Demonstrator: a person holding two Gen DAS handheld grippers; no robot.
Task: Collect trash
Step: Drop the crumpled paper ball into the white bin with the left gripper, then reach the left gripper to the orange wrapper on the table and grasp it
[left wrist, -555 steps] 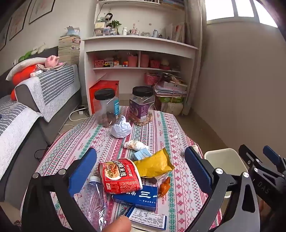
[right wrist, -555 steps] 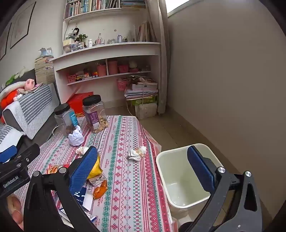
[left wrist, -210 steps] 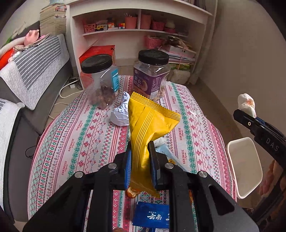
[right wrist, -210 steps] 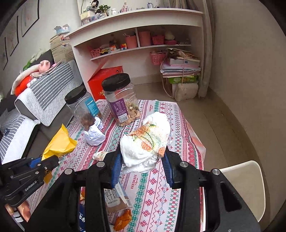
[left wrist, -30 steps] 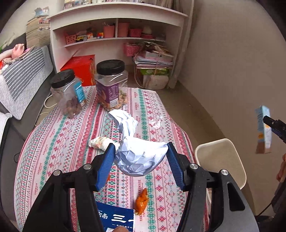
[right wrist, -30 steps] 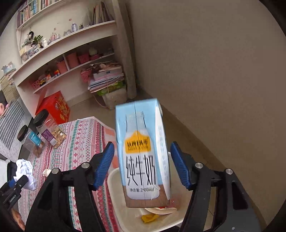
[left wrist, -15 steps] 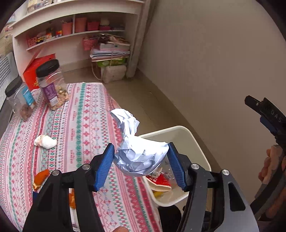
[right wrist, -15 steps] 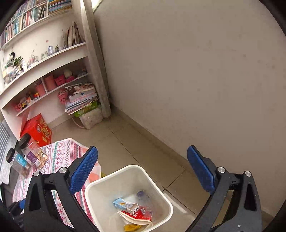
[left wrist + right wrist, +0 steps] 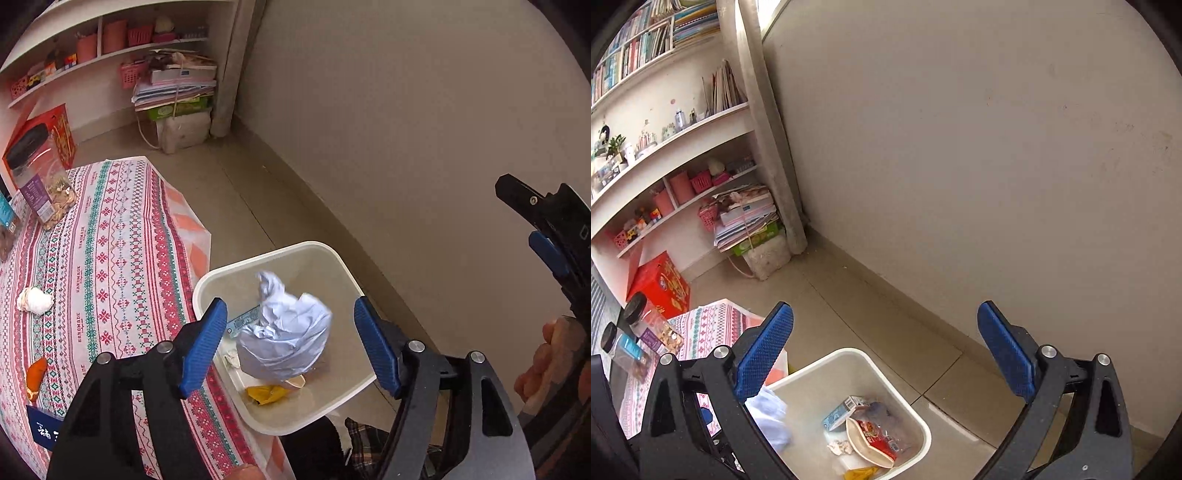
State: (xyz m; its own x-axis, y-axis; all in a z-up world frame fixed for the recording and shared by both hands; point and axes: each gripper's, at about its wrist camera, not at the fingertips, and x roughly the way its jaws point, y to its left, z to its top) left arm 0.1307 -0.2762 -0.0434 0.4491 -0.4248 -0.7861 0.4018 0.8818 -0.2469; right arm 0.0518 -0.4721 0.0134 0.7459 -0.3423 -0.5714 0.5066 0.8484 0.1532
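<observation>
My left gripper (image 9: 291, 343) hangs over the white trash bin (image 9: 207, 284) and its jaws are opening. The crumpled pale-blue paper ball (image 9: 284, 332) is between the blue pads but clear of them, blurred and dropping into the bin. My right gripper (image 9: 884, 350) stands wide open with nothing in it, above the same bin (image 9: 923, 428). The paper ball (image 9: 768, 417) shows blurred at the bin's left rim. Inside lie a milk carton (image 9: 846, 410), a red noodle cup (image 9: 871, 439) and a yellow wrapper (image 9: 860, 472).
The table with the patterned cloth (image 9: 110, 258) stands left of the bin. On it are a white tissue wad (image 9: 35, 301), an orange scrap (image 9: 35, 376), a blue packet (image 9: 44, 428) and a black-lidded jar (image 9: 37, 181). A bare wall and tiled floor lie to the right.
The left gripper has moved right, over the bin, and its jaws have spread off the paper ball, which now falls. The right gripper released the milk carton into the bin and stays open.
</observation>
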